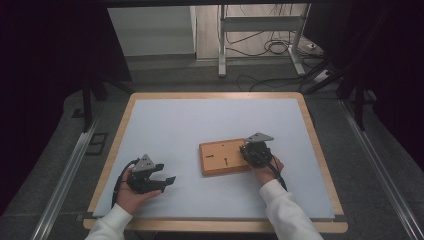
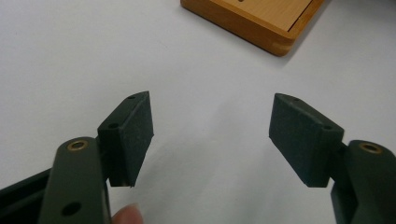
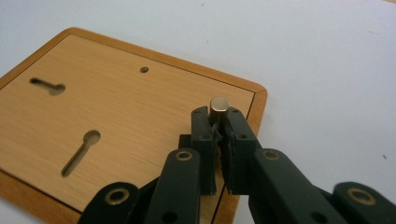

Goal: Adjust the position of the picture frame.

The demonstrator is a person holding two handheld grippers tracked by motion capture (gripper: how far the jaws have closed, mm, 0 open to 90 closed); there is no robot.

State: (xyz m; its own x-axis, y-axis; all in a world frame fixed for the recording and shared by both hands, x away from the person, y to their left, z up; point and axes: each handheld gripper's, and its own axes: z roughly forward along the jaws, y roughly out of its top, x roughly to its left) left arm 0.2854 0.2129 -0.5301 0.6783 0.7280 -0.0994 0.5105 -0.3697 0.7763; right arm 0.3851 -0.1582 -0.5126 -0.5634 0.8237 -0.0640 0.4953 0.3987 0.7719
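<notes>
While the left claw (image 1: 169, 180) rests open, the right claw (image 3: 217, 122) pinches a metal peg (image 3: 219, 105).

Dim overall; dark surround w/ vignetting around the table (image 1: 210, 125). Table top evenly lit, soft faint shadows, no glare. Gripper views: near foreground slightly soft, mild grain.

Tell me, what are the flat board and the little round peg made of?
The board looks like wood, smooth and maybe varnished: orange-brown with fine grain lines. The peg pinched in the right gripper looks like metal, since its flat end is pale and shiny, though I can't be sure.
</notes>
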